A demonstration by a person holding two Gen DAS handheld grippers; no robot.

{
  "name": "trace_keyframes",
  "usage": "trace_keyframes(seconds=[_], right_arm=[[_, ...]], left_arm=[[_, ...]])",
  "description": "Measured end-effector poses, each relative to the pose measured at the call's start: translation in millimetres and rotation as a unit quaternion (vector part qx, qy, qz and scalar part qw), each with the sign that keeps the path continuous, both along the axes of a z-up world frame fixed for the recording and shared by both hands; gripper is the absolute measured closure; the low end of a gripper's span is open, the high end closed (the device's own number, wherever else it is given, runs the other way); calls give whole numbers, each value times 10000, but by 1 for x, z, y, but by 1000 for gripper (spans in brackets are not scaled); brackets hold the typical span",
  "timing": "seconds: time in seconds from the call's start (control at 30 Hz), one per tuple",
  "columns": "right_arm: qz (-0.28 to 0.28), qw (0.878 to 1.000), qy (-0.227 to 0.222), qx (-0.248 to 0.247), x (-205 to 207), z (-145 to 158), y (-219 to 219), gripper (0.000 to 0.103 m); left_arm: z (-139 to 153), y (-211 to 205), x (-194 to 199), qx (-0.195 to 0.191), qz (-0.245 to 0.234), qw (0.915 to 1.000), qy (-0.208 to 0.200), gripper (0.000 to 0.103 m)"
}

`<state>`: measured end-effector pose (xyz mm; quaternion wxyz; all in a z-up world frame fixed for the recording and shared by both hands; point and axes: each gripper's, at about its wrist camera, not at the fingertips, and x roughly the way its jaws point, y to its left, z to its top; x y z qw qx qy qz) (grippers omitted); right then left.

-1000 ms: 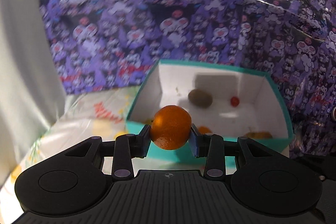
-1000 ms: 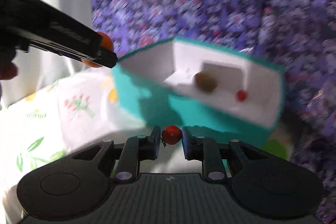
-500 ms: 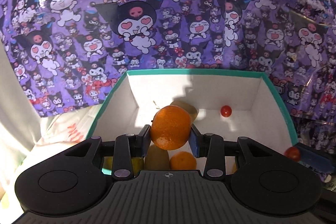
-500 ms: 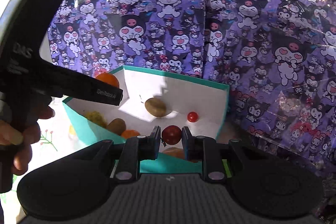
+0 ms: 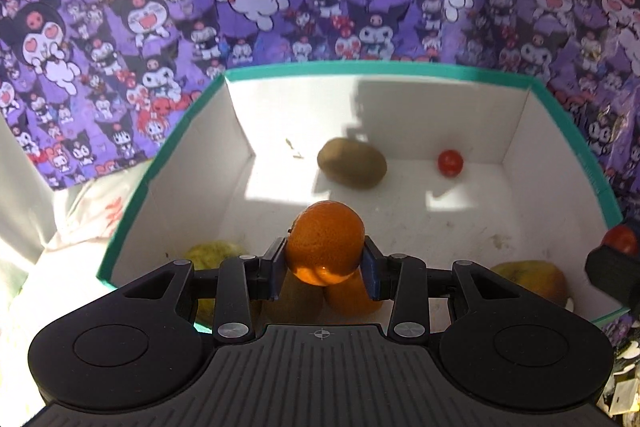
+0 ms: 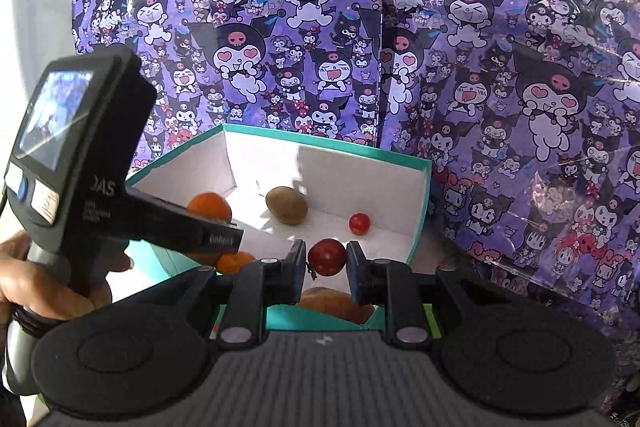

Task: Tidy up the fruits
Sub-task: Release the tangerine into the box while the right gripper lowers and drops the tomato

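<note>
Two claws are held over the teal box [image 5: 576, 147]: left claw [image 5: 325, 263] clamped on an orange [image 5: 325, 242], right claw [image 6: 327, 269] on a cherry tomato [image 6: 327, 256]; bare floor apparently lies directly below both.

Home: floral tablecloth [image 5: 72, 227], cartoon bag [image 6: 480, 67].

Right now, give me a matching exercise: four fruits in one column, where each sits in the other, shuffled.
Fruits:
1. orange
2. held tomato
3. kiwi
4. loose tomato

Places:
A. on the box floor, far right corner
B. in the right hand-held gripper
C. on the box floor by the back wall, mid-way
D. in the left hand-held gripper

Pairs: 1-D, 2-B, 3-C, 4-A
</note>
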<state>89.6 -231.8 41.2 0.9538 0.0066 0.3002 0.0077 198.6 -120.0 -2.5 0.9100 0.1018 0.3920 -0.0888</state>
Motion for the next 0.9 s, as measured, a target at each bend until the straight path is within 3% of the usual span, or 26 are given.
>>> trace_keyframes(seconds=[0.13, 0.27, 0.37, 0.47, 0.9], right_arm=[[-2, 10000, 11, 5, 3, -1, 0, 82], [-16, 10000, 36, 4, 6, -2, 0, 82], [-33, 10000, 50, 7, 7, -3, 0, 82], [-67, 10000, 63, 22, 9, -4, -1, 82], [-129, 9999, 43, 8, 16, -8, 0, 82]], left_arm=[[-5, 1, 1, 79, 8, 10000, 22, 60], [-1, 2, -1, 15, -30, 10000, -72, 46], [7, 4, -7, -7, -45, 9997, -221, 43], [16, 6, -14, -41, -25, 9991, -413, 31], [45, 22, -55, -51, 85, 9970, -766, 22]])
